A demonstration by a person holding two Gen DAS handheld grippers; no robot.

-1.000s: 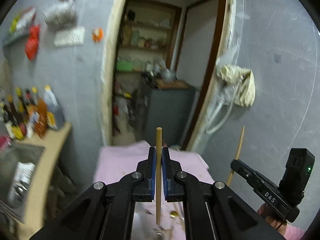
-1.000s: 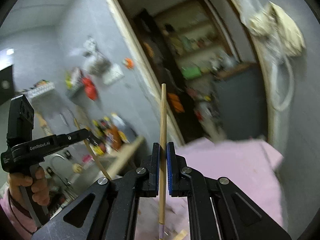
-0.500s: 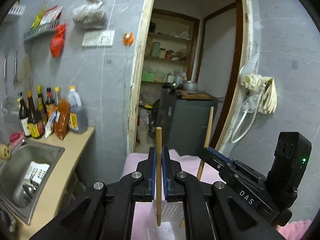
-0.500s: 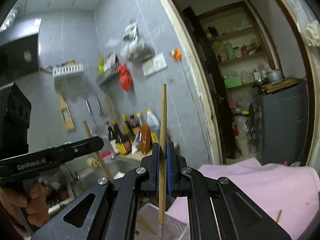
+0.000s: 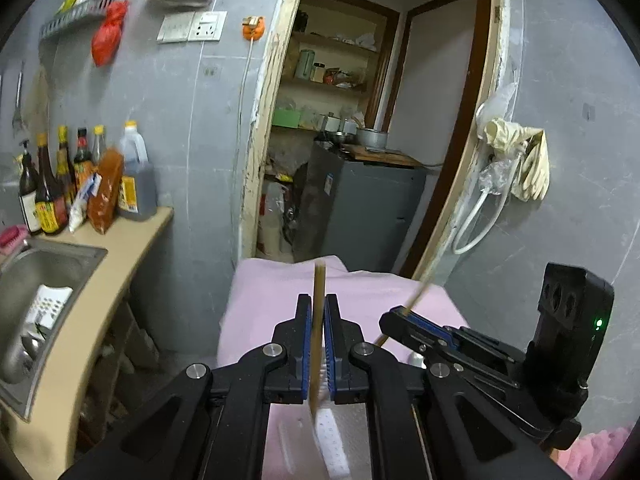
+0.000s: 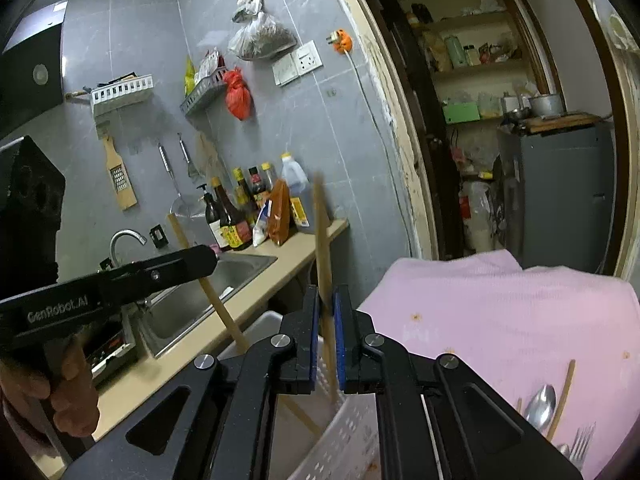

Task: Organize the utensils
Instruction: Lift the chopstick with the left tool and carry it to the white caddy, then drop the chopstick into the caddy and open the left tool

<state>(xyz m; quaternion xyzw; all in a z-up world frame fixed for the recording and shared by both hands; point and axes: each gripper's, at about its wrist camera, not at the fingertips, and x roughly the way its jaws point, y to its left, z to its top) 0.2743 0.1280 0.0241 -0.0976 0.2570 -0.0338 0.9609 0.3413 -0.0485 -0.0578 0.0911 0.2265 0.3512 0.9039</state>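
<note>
My left gripper (image 5: 319,320) is shut on a wooden chopstick (image 5: 319,292) that stands upright, its lower end above a white perforated basket (image 5: 330,436). My right gripper (image 6: 325,312) has its jaws slightly apart around a second wooden chopstick (image 6: 323,240), blurred and tilted, with its lower end inside the white basket (image 6: 352,424). Each gripper shows in the other's view: the right one (image 5: 404,314) at the right, the left one (image 6: 200,258) at the left. A spoon (image 6: 540,402), a fork (image 6: 582,446) and a wooden stick (image 6: 562,398) lie on the pink cloth (image 6: 500,312).
A steel sink (image 5: 36,280) and a beige counter (image 5: 116,264) with sauce bottles (image 5: 80,176) lie to the left. A doorway (image 5: 372,120) with a grey cabinet (image 5: 368,212) is behind the pink-covered table. Grey walls close in on the right.
Both grippers have come lower over the white basket. The right jaws have parted a little and its chopstick now slips and tilts. The left chopstick stays clamped.
</note>
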